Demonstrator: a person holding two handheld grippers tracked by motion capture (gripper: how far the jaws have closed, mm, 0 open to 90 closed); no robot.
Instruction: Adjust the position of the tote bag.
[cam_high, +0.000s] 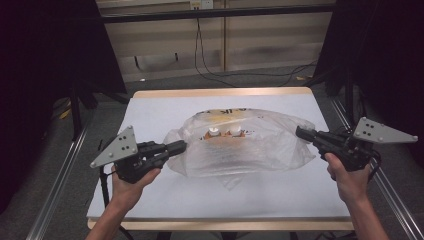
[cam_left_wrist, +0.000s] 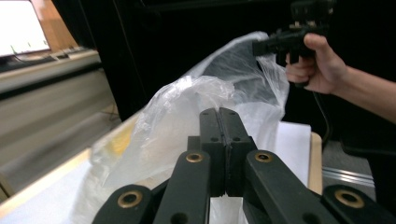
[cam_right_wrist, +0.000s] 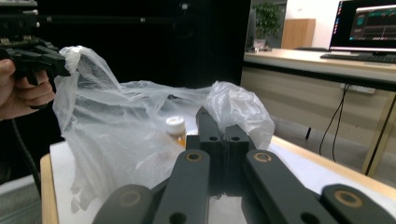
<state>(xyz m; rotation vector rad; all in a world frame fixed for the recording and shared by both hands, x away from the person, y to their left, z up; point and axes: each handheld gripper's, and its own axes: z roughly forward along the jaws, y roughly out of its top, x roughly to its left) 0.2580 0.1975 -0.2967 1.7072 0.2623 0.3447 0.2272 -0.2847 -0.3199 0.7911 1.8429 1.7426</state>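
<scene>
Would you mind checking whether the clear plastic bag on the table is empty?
No: in the high view, two white-capped orange bottles sit inside the clear plastic bag.

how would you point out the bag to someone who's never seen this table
On the white-topped table, look at its middle, between the left claw and right claw. The clear plastic bag lies there crumpled, each claw shut on one edge. It alone is see-through, with two white-capped bottles inside.

High view looks down; both close tool views share the plastic bag (cam_high: 240, 145)
</scene>
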